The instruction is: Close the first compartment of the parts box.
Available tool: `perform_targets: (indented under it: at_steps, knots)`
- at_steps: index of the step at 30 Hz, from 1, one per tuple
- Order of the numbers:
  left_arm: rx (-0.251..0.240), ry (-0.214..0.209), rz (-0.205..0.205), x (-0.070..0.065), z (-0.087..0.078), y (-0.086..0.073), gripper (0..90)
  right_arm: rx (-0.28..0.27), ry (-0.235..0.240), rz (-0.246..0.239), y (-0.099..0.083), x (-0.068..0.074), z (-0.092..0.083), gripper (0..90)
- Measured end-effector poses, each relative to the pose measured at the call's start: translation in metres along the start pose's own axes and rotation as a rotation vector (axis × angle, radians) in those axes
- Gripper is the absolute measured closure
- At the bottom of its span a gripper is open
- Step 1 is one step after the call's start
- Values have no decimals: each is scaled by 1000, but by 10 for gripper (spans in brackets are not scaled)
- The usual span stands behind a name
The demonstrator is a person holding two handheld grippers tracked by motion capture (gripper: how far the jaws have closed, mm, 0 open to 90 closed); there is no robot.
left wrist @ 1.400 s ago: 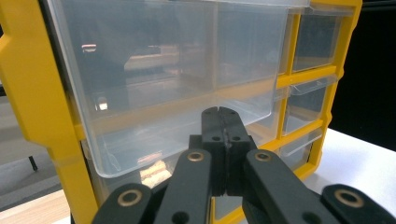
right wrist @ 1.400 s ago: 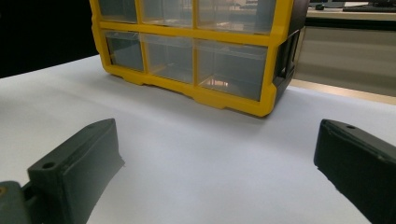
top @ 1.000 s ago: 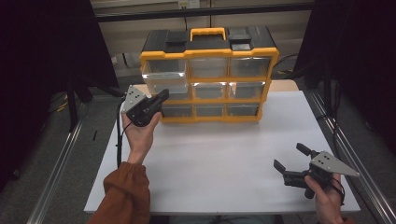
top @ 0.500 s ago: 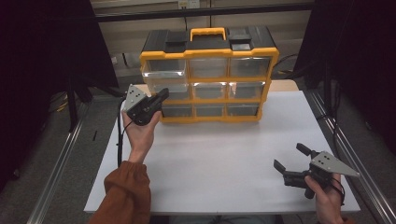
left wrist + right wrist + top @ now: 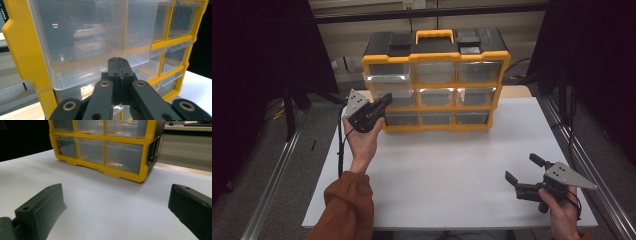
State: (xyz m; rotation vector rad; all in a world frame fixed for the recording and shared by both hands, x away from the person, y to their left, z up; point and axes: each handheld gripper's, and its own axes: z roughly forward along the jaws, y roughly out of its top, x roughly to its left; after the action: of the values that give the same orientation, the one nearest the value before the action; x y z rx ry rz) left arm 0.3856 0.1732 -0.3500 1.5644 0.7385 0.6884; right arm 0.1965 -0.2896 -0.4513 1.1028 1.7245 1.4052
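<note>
A yellow organizer [image 5: 500, 89] with clear drawers and a black top stands at the back of the white table [image 5: 437, 170]. Its top-left drawer [image 5: 386, 76] sticks out a little from the frame. My left gripper [image 5: 385, 100] is held up at the organizer's left column, shut with nothing visible between its jaws. In the left gripper view its tips [image 5: 119, 61] sit just under the front lip of that protruding drawer [image 5: 87, 42]. My right gripper [image 5: 522, 167] rests low near the table's front right corner, open and empty, pointing toward the organizer [image 5: 105, 167] across bare table.
Metal rails run along both sides of the table [image 5: 100, 207]. Dark curtains hang at left and right. A wooden strip shows behind the organizer's right end [image 5: 516, 91].
</note>
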Motion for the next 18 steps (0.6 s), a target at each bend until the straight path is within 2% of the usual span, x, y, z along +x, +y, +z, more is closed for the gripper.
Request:
perform_targets:
  at_steps: [7,18]
  knots:
    - [-13,9,-12,0,4,-1,900,2,-4,5,0,0,-1,0]
    - [-3,19,-2,1,6,1,900,0,-2,2,0,0,0,0]
